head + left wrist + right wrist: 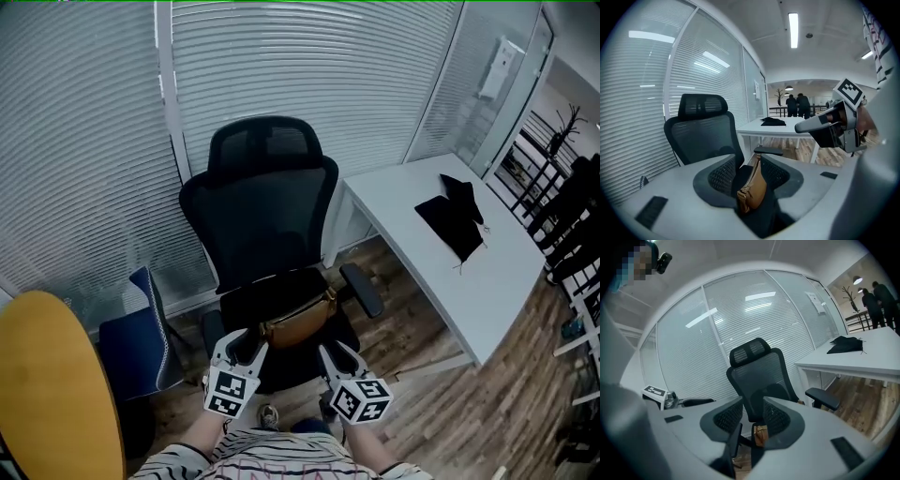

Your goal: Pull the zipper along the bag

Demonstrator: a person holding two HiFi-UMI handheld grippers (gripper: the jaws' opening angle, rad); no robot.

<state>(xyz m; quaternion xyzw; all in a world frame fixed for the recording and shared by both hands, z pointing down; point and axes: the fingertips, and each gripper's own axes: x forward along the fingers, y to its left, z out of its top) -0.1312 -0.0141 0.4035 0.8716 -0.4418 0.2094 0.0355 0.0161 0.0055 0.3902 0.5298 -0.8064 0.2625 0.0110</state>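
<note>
On the chair, the bag lies before the left tool and right tool, both gaping, empty.

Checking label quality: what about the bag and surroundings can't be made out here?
Zipper on the brown bag: too small in head view, end-on in left gripper view.
Bag in right gripper view: mostly hidden by the right claw.
Dark item on desk: unidentifiable, too small.

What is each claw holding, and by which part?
Nothing held: left claw and right claw both open, short of the brown bag on the chair.
</note>
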